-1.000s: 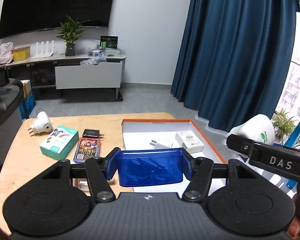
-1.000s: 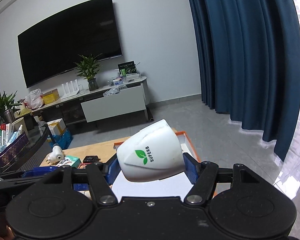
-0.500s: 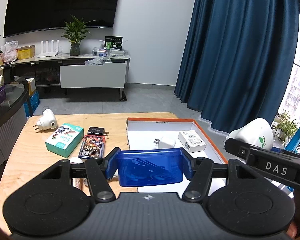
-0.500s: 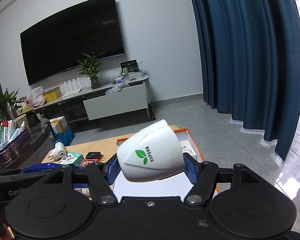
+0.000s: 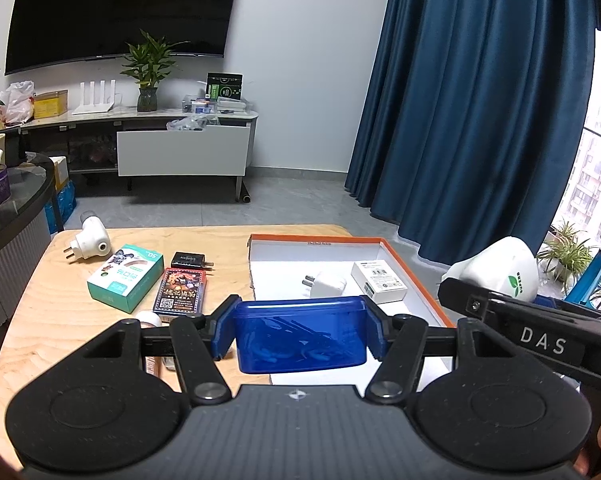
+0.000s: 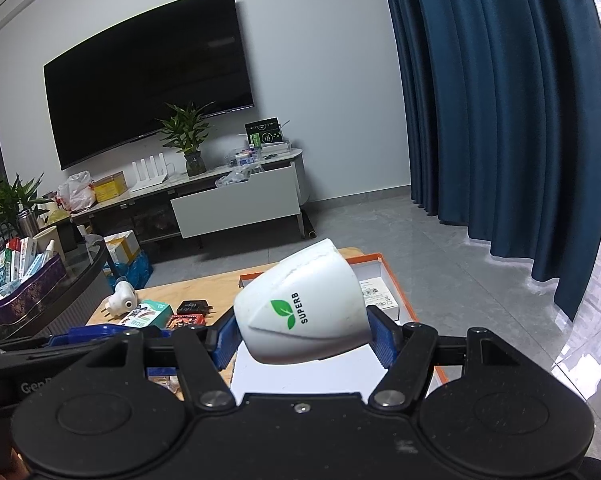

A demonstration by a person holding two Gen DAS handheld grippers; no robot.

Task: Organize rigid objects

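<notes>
My left gripper [image 5: 298, 334] is shut on a translucent blue plastic box [image 5: 300, 336] and holds it above the near edge of the wooden table [image 5: 56, 320]. My right gripper [image 6: 302, 334] is shut on a white SUPERB cup [image 6: 304, 312], tilted on its side, held above the orange-rimmed white tray [image 6: 380, 266]. The cup also shows at the right of the left wrist view [image 5: 504, 272]. The tray [image 5: 400, 256] holds a white plug adapter [image 5: 326, 284] and a small white box [image 5: 378, 276].
Left of the tray lie a teal box [image 5: 126, 278], a card deck [image 5: 180, 290], a black charger [image 5: 188, 260] and a white plug-in camera [image 5: 92, 242]. A small white bottle [image 5: 148, 320] lies under my left gripper. A dark glass table [image 5: 16, 208] stands at the left.
Both grippers have risen and drawn back a little with their loads, so the table and tray sit lower and farther in view. Both grips are unchanged.
</notes>
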